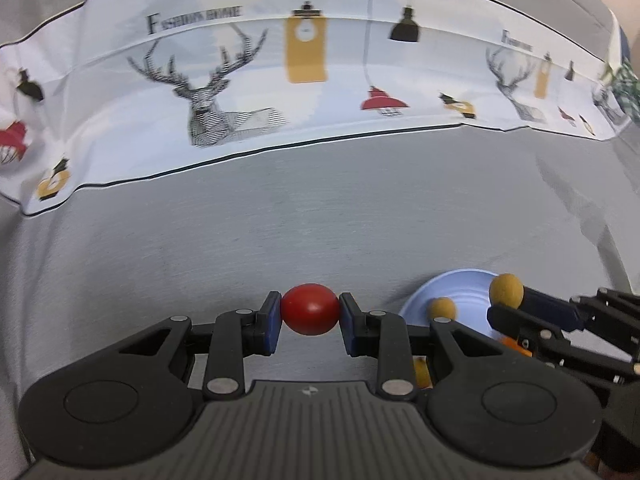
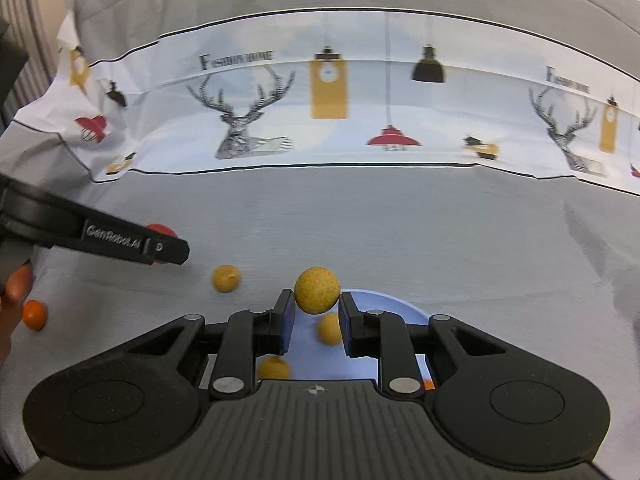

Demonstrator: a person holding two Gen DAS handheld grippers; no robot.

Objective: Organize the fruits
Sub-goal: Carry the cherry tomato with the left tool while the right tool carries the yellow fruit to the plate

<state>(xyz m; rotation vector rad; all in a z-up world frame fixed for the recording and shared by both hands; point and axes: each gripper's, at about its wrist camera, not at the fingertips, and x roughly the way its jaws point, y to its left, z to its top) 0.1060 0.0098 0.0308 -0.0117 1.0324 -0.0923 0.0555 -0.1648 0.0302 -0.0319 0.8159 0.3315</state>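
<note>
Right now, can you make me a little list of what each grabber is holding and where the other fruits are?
left gripper: shut on the red fruit, above the grey cloth
right gripper: shut on the yellow fruit, over the blue plate
on the plate: two yellow fruits; an orange bit at its right edge, mostly hidden
loose on the table: small yellow fruit, orange fruit
background: printed cloth with deer and lamps
</note>
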